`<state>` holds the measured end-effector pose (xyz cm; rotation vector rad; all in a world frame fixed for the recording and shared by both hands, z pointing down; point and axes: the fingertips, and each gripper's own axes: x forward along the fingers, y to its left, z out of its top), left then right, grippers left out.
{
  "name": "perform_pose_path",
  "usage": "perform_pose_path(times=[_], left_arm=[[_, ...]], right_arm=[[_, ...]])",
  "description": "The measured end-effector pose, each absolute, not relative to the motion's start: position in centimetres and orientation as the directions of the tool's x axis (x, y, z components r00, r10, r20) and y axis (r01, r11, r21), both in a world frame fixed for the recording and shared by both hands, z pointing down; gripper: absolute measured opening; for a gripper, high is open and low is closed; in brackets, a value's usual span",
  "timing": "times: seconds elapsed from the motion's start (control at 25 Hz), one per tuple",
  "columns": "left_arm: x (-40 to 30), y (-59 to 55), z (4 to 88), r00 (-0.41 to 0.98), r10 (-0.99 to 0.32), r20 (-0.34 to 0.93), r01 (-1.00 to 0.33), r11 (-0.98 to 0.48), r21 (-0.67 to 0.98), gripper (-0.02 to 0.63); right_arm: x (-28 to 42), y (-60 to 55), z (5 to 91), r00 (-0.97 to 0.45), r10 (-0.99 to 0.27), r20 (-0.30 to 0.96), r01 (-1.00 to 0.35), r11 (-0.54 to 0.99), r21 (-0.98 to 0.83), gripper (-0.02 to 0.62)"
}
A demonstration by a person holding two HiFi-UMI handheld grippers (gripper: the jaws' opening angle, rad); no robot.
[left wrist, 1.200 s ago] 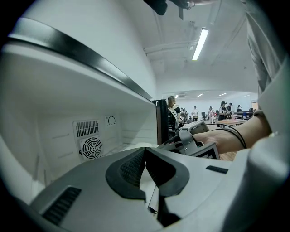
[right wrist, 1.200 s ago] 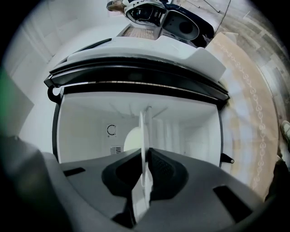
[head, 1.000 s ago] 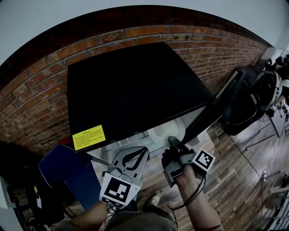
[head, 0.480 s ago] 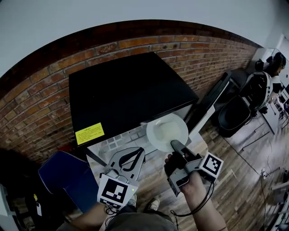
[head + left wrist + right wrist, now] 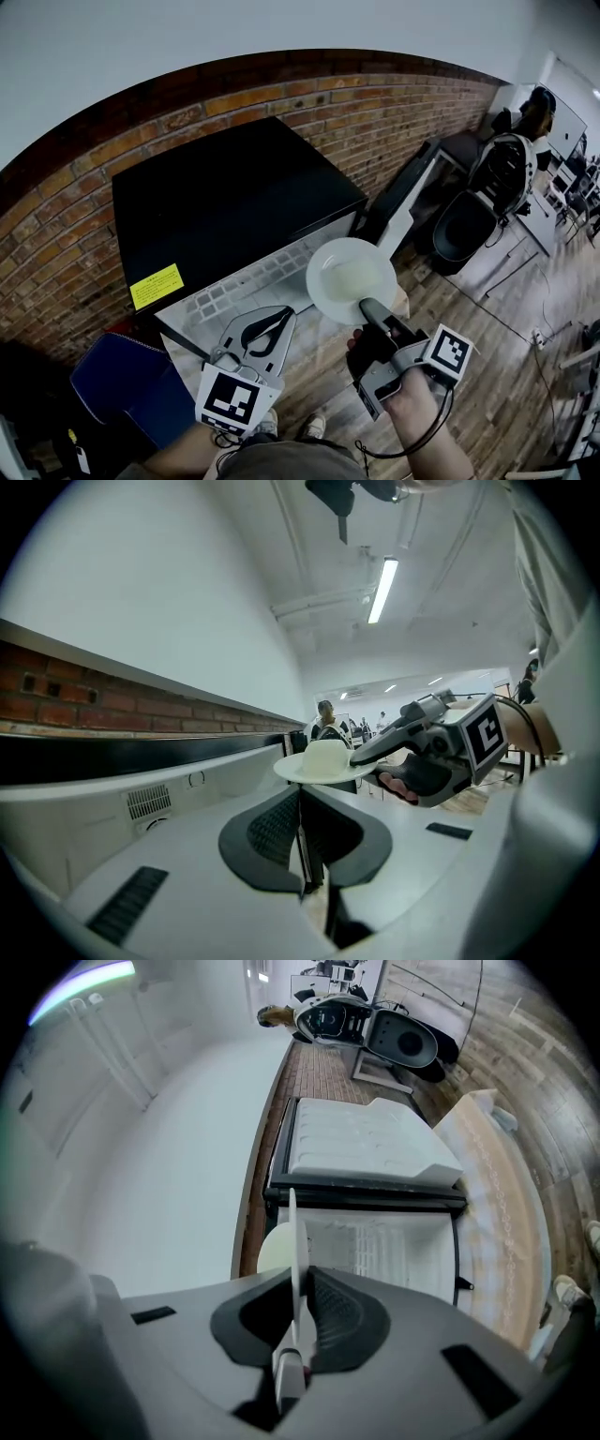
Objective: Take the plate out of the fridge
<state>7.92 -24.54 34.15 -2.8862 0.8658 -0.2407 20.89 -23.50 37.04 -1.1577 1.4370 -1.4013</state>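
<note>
A white plate (image 5: 349,277) with a pale lump of food on it hangs in the air in front of the open black fridge (image 5: 225,192). My right gripper (image 5: 366,306) is shut on the plate's near rim. In the right gripper view the plate (image 5: 292,1237) stands edge-on between the jaws of that gripper (image 5: 298,1279). My left gripper (image 5: 284,316) is shut and empty, low and to the left of the plate, by the fridge's white inside (image 5: 248,281). In the left gripper view the left gripper (image 5: 302,797) is shut, with the plate (image 5: 323,761) and the right gripper (image 5: 370,754) beyond it.
The fridge door (image 5: 405,197) stands swung open to the right. A brick wall (image 5: 281,89) runs behind the fridge. A blue seat (image 5: 117,375) is at lower left. Black chairs and gear (image 5: 478,216) stand on the wood floor (image 5: 497,375) at right.
The plate has come out of the fridge's opening, with the right gripper still shut on its rim, and now hangs clear in front of it. The left gripper has stayed shut and low.
</note>
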Motion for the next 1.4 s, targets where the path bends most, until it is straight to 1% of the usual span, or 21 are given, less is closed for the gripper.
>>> perform_pose_path(times=[0.48, 0.8, 1.08, 1.4], left_arm=[[14.3, -22.2, 34.4, 0.907, -0.408, 0.107, -0.39, -0.907, -0.16, 0.018], [17.8, -20.5, 35.7, 0.937, -0.325, 0.126, -0.301, -0.937, -0.18, 0.018], [19.6, -19.3, 37.6, 0.946, -0.294, 0.139, -0.273, -0.95, -0.152, 0.018], [20.3, -18.6, 39.4, 0.945, -0.277, 0.172, -0.252, -0.955, -0.154, 0.018]], right_arm=[[26.6, -18.1, 37.7, -0.1, -0.993, 0.059, -0.072, -0.052, -0.996, 0.041], [29.3, -14.8, 40.0, -0.016, -0.995, 0.099, -0.053, -0.098, -0.994, 0.041], [30.7, -12.9, 42.7, 0.013, -0.99, 0.143, -0.046, -0.144, -0.989, 0.041], [30.8, -12.1, 46.5, 0.004, -0.978, 0.207, -0.038, -0.207, -0.978, 0.041]])
